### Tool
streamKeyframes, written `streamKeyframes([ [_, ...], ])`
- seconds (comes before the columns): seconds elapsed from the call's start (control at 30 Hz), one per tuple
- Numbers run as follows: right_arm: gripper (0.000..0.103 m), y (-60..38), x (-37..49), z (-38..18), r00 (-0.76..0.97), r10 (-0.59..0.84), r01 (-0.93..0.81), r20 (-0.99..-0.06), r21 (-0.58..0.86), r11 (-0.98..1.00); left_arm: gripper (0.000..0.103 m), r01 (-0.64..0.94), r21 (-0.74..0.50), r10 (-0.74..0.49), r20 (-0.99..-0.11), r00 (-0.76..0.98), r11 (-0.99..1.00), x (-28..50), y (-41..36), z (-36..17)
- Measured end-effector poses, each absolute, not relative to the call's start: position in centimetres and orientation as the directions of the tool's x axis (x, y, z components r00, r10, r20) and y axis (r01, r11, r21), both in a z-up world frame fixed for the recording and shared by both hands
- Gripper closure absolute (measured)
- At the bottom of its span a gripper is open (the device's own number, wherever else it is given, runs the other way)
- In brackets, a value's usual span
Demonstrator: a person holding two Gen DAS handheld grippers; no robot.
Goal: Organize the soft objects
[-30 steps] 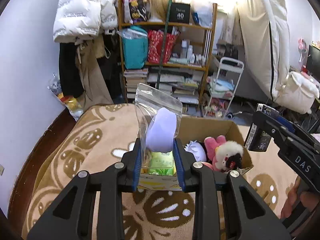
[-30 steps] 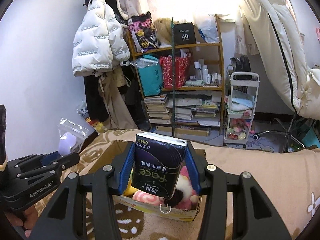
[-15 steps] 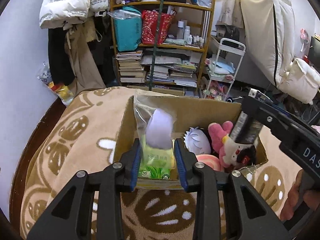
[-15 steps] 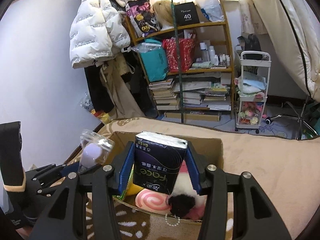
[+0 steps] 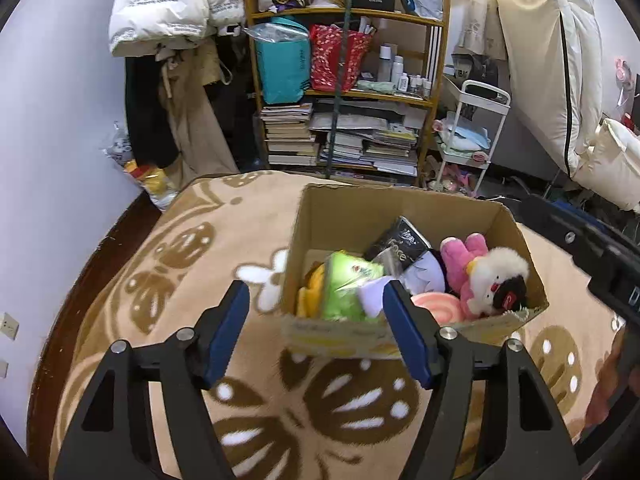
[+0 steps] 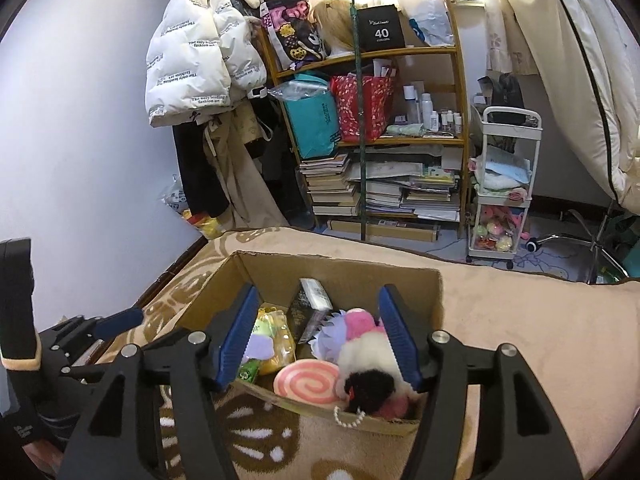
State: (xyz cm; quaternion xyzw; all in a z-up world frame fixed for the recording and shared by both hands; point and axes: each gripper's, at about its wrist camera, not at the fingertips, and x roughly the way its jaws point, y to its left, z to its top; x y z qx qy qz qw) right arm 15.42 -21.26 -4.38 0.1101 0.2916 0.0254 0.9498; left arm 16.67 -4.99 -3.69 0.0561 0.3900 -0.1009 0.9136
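Observation:
An open cardboard box (image 5: 352,216) (image 6: 340,270) sits on a beige patterned blanket. In it lie a clear bag with a purple puff and green pack (image 5: 348,288) (image 6: 262,344), a black tissue pack (image 5: 400,242) (image 6: 308,308), a pink and white plush (image 5: 488,276) (image 6: 368,344) and a pink swirl cushion (image 6: 310,380). My left gripper (image 5: 316,320) is open and empty just before the box's near wall. My right gripper (image 6: 316,332) is open and empty above the box.
A wooden shelf (image 6: 400,140) with books, bags and bottles stands behind the bed. A white trolley (image 6: 504,184) is to its right. A white puffer jacket (image 6: 192,52) hangs on the left wall. The blanket (image 5: 160,280) reaches left to the bed's edge.
Both grippers opened and let go. The clear bag and the black tissue pack dropped into the box. Both grippers tilted down toward the box.

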Motion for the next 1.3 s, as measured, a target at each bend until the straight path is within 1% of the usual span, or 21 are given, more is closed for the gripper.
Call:
streamKeyframes([
  [0.07, 0.027, -21.4, 14.5, -3.8, 0.835, 0.096, 0.02, -0.542, 0.205, 0.979, 0.025, 0.215, 0.033, -0.127, -0.714, 0.689, 0.976, 15.8, -4.2, -3.0],
  [0.2, 0.017, -21.5, 12.3, -2.4, 0.857, 0.067, 0.03, -0.511, 0.18, 0.983, 0.02, 0.209, 0.04, -0.124, -0.689, 0.714, 0.977, 13.8, -3.2, -1.4],
  [0.23, 0.012, -21.6, 11.7, -2.0, 0.863, 0.059, 0.036, -0.503, 0.177, 0.984, 0.018, 0.208, 0.046, -0.122, -0.679, 0.724, 0.977, 13.1, -2.9, -0.8],
  [0.33, 0.008, -21.5, 10.1, -1.0, 0.876, 0.047, 0.042, -0.48, 0.172, 0.984, 0.011, 0.201, 0.058, -0.117, -0.644, 0.756, 0.978, 11.4, -2.4, 0.6],
  [0.4, 0.0, -21.3, 9.2, -0.4, 0.881, 0.037, 0.047, -0.471, 0.165, 0.985, 0.008, 0.195, 0.065, -0.112, -0.626, 0.772, 0.979, 10.3, -2.2, 1.3],
  [0.53, 0.0, -20.8, 6.9, 0.7, 0.896, 0.029, 0.044, -0.443, 0.153, 0.987, 0.002, 0.183, 0.104, -0.087, -0.589, 0.803, 0.978, 8.0, -1.9, 2.6],
  [0.63, 0.0, -20.5, 5.4, 1.3, 0.904, 0.034, 0.036, -0.425, 0.156, 0.987, 0.002, 0.172, 0.133, -0.071, -0.556, 0.828, 0.976, 6.2, -1.6, 3.4],
  [0.77, 0.0, -20.0, 3.5, 1.8, 0.916, 0.021, 0.038, -0.4, 0.138, 0.99, 0.001, 0.163, 0.113, -0.083, -0.514, 0.854, 0.98, 4.2, -0.8, 4.1],
  [0.87, 0.0, -20.0, 1.7, 2.3, 0.932, -0.004, 0.054, -0.363, 0.128, 0.99, 0.001, 0.164, 0.088, -0.1, -0.492, 0.865, 0.983, 2.8, 0.0, 4.3],
  [0.97, 0.0, -20.0, -0.2, 2.6, 0.949, -0.024, 0.065, -0.315, 0.121, 0.991, 0.001, 0.167, 0.094, -0.106, -0.463, 0.88, 0.981, 1.5, 0.4, 4.5],
  [1.07, 0.0, -20.0, -1.6, 2.6, 0.953, -0.031, 0.067, -0.301, 0.111, 0.992, 0.001, 0.166, 0.119, -0.1, -0.431, 0.897, 0.979, -0.1, 0.5, 4.6],
  [1.2, 0.0, -20.0, -3.2, 1.9, 0.958, -0.042, 0.077, -0.283, 0.115, 0.99, 0.001, 0.179, 0.119, -0.119, -0.397, 0.91, 0.977, -1.7, 0.6, 4.4],
  [1.3, 0.0, -20.0, -3.7, 1.3, 0.956, -0.038, 0.076, -0.29, 0.119, 0.99, 0.001, 0.19, 0.125, -0.128, -0.389, 0.912, 0.974, -2.5, 0.6, 3.9],
])
